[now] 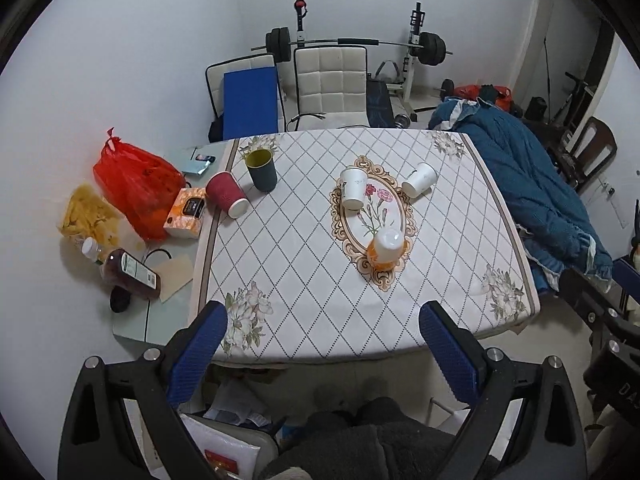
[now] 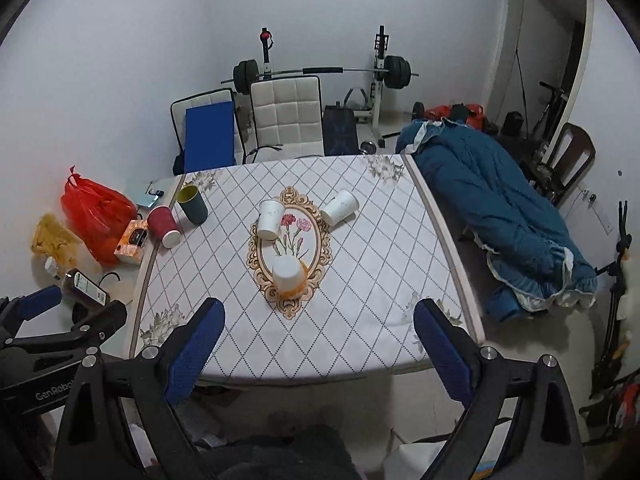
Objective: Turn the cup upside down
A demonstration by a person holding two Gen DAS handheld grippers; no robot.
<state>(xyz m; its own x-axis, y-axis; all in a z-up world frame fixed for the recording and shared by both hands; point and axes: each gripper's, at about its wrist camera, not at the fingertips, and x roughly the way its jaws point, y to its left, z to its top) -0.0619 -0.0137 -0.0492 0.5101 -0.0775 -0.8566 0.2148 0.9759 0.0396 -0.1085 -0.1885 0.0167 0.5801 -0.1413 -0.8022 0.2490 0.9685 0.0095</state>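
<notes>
While both claws hang back off the near edge of the counter, nothing is being held: the left claw is spread wide and empty, and so is the right claw. Five cups sit on the quilted cloth. An orange-and-white cup stands mouth-down on the flower medallion, nearest the claws. Behind it, two white paper cups look tipped over, one on the medallion's far left rim, the other off to its right, well apart from each other. Over at the far left corner a dark green cup stands upright, with a maroon cup lying on its side just beside it. Left of the cloth there's clutter: a red plastic bag, an orange tissue box and a brown bottle. A blue quilt is heaped along the right side.
</notes>
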